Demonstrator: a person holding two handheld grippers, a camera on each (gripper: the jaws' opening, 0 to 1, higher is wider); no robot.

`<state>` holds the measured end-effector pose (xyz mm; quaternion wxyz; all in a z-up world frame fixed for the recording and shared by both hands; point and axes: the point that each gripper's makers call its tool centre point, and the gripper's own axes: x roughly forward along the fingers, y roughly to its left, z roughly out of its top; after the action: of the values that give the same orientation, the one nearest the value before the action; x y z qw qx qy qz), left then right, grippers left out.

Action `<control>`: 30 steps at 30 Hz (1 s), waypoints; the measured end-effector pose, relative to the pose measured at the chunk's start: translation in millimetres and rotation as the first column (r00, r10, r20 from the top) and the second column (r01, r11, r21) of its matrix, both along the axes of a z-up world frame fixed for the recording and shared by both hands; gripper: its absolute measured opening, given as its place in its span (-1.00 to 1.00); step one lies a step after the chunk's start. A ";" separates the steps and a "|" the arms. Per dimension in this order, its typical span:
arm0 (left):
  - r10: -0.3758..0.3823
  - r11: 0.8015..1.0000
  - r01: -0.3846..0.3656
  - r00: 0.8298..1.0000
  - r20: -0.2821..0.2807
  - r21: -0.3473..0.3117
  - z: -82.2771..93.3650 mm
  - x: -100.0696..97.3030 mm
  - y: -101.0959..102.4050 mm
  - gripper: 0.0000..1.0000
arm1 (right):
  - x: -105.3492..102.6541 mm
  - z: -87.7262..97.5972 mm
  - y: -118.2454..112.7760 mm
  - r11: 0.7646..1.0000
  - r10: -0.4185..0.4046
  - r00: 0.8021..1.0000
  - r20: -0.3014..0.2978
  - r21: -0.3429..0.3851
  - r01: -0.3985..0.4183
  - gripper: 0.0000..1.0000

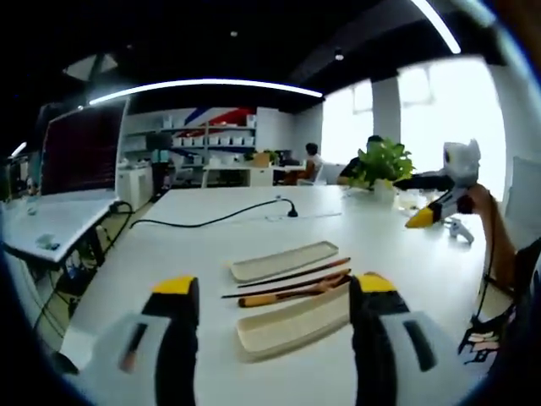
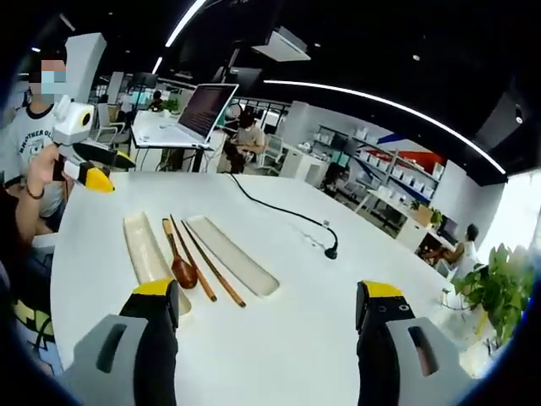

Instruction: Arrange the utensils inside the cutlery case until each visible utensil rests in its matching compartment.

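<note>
Two long cream case trays lie side by side on the white table, the far tray (image 1: 283, 260) and the near tray (image 1: 292, 326). Between them rest dark chopsticks (image 1: 287, 277) and a wooden spoon (image 1: 287, 294), on the tabletop and in neither tray. My left gripper (image 1: 272, 286) hovers open just short of them, holding nothing. In the right gripper view the same trays (image 2: 150, 252) (image 2: 232, 254) flank the spoon (image 2: 183, 273) and chopsticks (image 2: 215, 267). My right gripper (image 2: 268, 292) is open and empty, to the right of the set. Each gripper shows in the other's view, the right one (image 1: 444, 207) and the left one (image 2: 84, 173).
A black cable with a plug (image 1: 220, 218) (image 2: 287, 216) runs across the table behind the trays. A potted plant (image 1: 380, 165) stands at the far edge. A laptop (image 2: 199, 114) sits on another desk. People sit in the background.
</note>
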<state>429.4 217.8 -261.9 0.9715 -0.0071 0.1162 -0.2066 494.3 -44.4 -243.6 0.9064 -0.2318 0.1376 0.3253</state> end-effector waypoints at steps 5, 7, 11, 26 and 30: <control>-0.001 1.000 0.001 1.000 -0.002 0.000 -0.7 0.3 0.2 0.52 | 8.1 -7.6 6.7 1.000 0.017 0.999 -0.035 -0.015 -0.017 0.77; -0.003 1.000 0.003 1.000 -0.003 0.000 -1.1 0.4 0.1 0.52 | 12.0 -10.5 9.7 0.999 0.026 0.999 -0.048 -0.030 -0.028 0.74; -0.004 1.000 0.004 1.000 -0.004 0.001 -1.7 0.4 -0.6 0.51 | 17.1 -16.5 16.3 0.998 0.043 0.996 -0.077 -0.046 -0.047 0.72; -0.003 1.000 0.003 1.000 -0.011 0.000 -4.3 2.3 1.1 0.50 | 25.1 -41.8 40.4 0.985 0.105 0.980 -0.170 -0.121 -0.127 0.53; 0.001 1.000 -0.001 1.000 -0.011 -0.002 -4.4 3.0 2.5 0.50 | 26.2 -52.6 48.1 0.976 0.133 0.971 -0.198 -0.147 -0.164 0.42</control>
<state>432.4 220.3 -266.2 0.9709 -0.0092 0.1212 -0.2062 520.5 3.6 -296.2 0.8406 -0.2828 0.2304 0.4005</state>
